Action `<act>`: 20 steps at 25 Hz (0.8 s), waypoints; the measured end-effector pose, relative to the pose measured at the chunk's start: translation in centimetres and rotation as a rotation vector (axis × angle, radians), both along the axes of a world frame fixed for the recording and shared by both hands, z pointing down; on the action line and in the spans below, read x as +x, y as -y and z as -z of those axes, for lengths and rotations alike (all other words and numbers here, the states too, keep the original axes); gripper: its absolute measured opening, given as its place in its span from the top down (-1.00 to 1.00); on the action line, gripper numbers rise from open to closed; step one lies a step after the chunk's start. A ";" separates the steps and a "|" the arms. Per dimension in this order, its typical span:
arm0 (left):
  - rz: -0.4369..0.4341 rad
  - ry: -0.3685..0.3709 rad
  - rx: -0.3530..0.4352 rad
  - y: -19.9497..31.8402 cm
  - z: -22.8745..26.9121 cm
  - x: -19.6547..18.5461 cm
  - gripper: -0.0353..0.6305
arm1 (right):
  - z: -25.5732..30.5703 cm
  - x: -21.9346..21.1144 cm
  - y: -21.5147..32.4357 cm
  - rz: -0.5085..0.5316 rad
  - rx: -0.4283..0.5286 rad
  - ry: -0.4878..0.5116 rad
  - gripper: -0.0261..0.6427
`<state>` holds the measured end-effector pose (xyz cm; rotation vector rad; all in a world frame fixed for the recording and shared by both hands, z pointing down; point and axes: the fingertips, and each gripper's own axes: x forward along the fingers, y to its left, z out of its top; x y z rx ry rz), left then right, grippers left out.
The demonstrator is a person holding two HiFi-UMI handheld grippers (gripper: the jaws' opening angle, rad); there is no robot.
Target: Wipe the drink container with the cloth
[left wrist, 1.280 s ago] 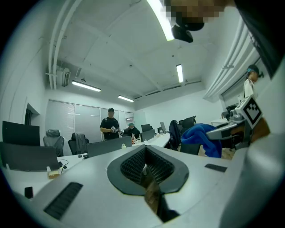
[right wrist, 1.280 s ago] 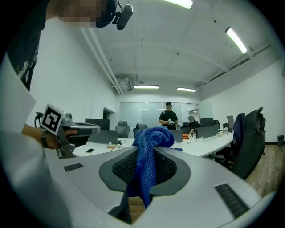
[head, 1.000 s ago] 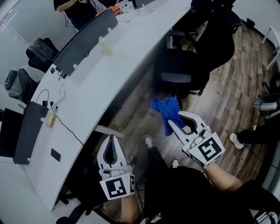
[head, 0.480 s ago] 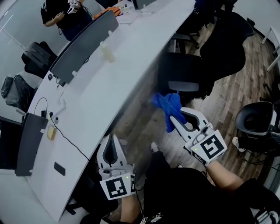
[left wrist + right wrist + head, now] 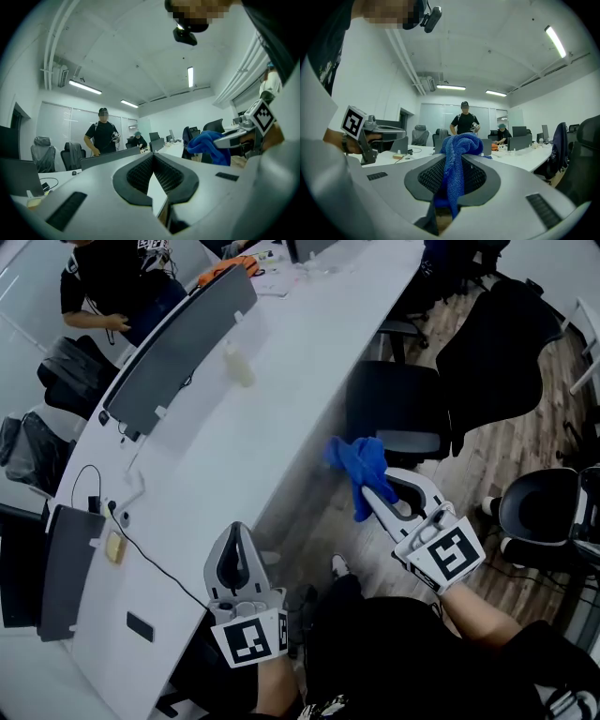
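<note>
The drink container, a small pale bottle, stands on the long white curved desk, far ahead of both grippers. My right gripper is held over the floor beside the desk, shut on a bunched blue cloth. In the right gripper view the cloth hangs down between the pads. My left gripper is shut with nothing in it, low by the desk's near edge. In the left gripper view its jaws meet, and the cloth shows at the right.
Black office chairs stand along the desk's right side, another at the far right. A grey divider panel and cables are on the desk. One person stands at the far end, another sits there.
The view has advanced along the desk, so the bottle and chairs sit lower in the head view. Both grippers keep their pose; the right one still holds the cloth.
</note>
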<state>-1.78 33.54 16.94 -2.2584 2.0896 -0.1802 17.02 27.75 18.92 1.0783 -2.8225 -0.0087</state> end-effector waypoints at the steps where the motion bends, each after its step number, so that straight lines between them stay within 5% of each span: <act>1: -0.002 0.000 0.000 0.4 0.0 -0.5 0.88 | 0.0 -0.6 0.4 0.000 0.000 0.001 0.73; 20: -0.026 -0.002 0.021 5.7 -0.4 -5.9 0.88 | -0.4 -6.3 5.4 -0.026 0.027 -0.001 0.73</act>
